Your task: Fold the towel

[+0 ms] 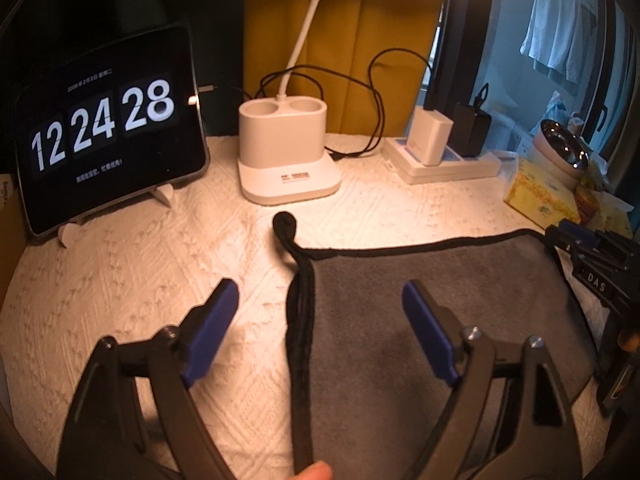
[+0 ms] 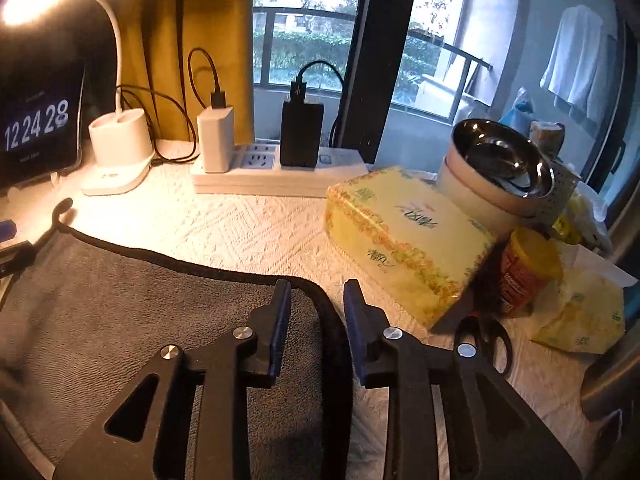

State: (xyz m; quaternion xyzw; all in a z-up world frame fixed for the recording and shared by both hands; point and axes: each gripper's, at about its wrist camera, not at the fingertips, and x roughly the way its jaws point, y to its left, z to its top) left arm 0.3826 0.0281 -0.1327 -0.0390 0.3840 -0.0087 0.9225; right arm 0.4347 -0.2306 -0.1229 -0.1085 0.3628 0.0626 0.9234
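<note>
Towel (image 1: 432, 320) lies flat on the table, its left edge between the wide-spread fingers of the left gripper (image 1: 320, 312); the right gripper (image 2: 316, 312), half-open, straddles the right edge. Neither holds cloth. Next, I judge, both must close on their edges.

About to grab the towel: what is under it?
The grey towel lies flat on the white textured table cover, which shows on all sides of it. Whatever lies beneath its middle is covered; no bulge shows.
</note>
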